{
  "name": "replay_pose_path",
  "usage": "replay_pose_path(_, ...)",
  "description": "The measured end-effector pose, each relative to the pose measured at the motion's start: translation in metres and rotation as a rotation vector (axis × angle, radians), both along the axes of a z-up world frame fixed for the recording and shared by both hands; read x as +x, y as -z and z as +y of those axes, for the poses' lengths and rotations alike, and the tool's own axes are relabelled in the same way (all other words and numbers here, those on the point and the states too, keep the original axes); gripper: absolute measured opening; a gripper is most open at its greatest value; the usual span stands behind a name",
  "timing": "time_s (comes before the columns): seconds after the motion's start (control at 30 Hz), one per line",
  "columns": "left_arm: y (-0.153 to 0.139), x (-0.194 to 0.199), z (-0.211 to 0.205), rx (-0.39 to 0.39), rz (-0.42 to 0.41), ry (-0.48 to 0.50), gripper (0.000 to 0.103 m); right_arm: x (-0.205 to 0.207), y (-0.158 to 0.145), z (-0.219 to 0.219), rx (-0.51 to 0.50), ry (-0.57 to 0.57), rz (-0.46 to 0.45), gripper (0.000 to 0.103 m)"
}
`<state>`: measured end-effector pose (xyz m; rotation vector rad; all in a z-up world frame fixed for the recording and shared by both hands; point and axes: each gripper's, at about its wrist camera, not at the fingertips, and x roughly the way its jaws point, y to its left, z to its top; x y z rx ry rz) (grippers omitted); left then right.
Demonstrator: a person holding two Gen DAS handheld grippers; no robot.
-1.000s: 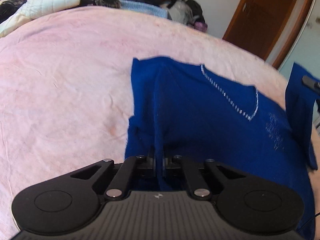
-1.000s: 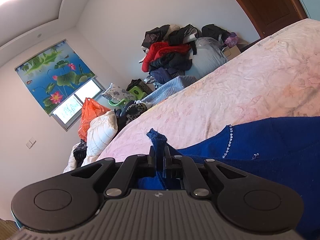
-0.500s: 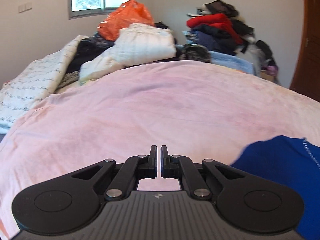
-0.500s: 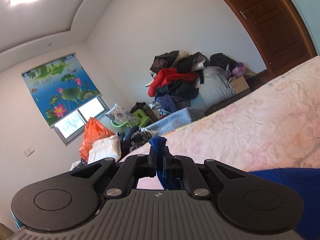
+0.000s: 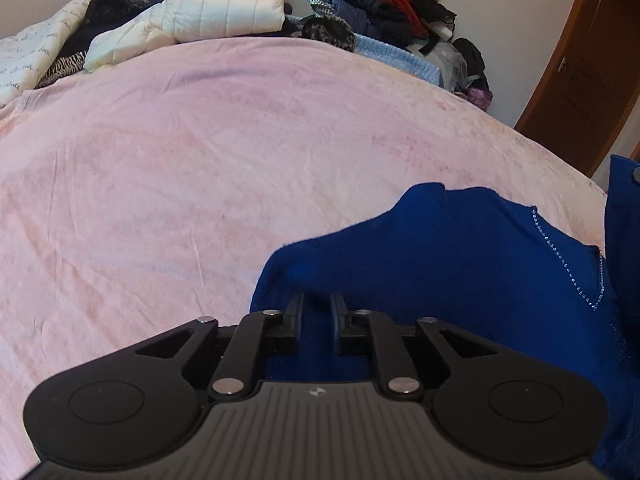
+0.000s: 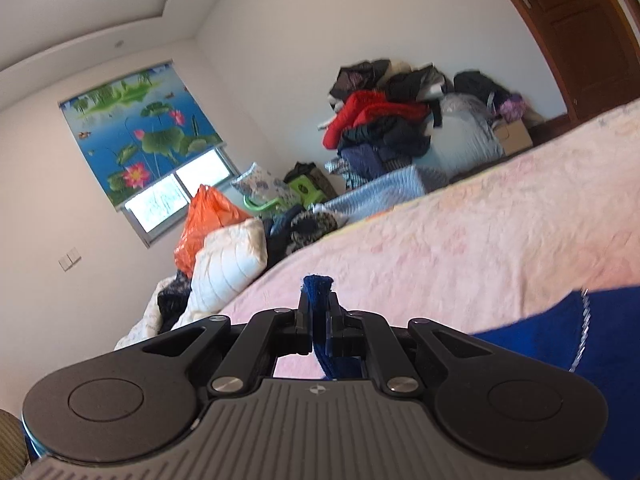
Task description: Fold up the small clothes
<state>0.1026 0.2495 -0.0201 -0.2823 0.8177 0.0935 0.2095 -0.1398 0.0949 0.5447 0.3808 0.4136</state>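
Observation:
A dark blue garment (image 5: pixel 460 264) with a line of small sparkling stones lies on the pink bedsheet (image 5: pixel 200 152) at the lower right of the left wrist view. My left gripper (image 5: pixel 318 314) hovers over its left edge. Its jaws are opening, and blue cloth shows in the gap below them, but the pads do not press on it. At that view's right edge a lifted flap of the garment (image 5: pixel 624 232) hangs. My right gripper (image 6: pixel 318 312) is shut on a bunched edge of the blue garment (image 6: pixel 600 340), and a tuft pokes up above its fingertips.
Piles of clothes and a white quilted jacket (image 5: pixel 216 4) crowd the far side of the bed. A red and dark heap (image 6: pixel 380 120) sits against the wall, with an orange bag (image 6: pixel 208 216) beneath the window. A brown wooden door (image 5: pixel 580 80) stands on the right.
A second ago my left gripper was shut on the garment; it let go, swung over bare sheet, and now stands parted over the garment's left edge. The right gripper kept its hold while shifting.

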Motion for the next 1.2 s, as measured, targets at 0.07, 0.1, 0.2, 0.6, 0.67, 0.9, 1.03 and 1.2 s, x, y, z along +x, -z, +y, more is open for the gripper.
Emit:
replay_pose_path(0.07,0.008,-0.003,-0.002,0.036,0.012,-0.015,0.062,0.004,0.009,0.006,0.000,-0.006,0.021,0.010)
replay_pose_path(0.1,0.009,-0.007,-0.004,0.056,-0.004,-0.032,0.075,0.006,0.013,0.010,-0.002,-0.009,0.028,0.010)
replay_pose_path(0.2,0.010,-0.013,-0.008,0.133,-0.042,-0.066,0.077,0.011,0.021,0.022,-0.038,-0.018,0.037,0.010)
replay_pose_path(0.6,0.006,-0.025,-0.012,0.177,-0.062,-0.079,0.077,0.024,0.067,0.079,-0.158,-0.110,0.129,0.010)
replay_pose_path(0.67,0.006,-0.025,-0.012,0.172,-0.061,-0.078,0.077,0.024,0.066,0.080,-0.153,-0.115,0.134,0.010)
replay_pose_path(0.9,0.001,-0.032,-0.009,0.153,-0.060,-0.092,0.077,0.025,0.069,0.085,-0.148,-0.148,0.158,0.010)
replay_pose_path(1.03,-0.003,-0.042,-0.002,0.134,-0.056,-0.113,0.077,0.032,0.086,0.096,-0.151,-0.226,0.271,0.022)
replay_pose_path(1.2,-0.004,-0.055,0.006,0.087,-0.022,-0.137,0.078,0.013,0.080,0.091,-0.080,-0.252,0.267,0.041)
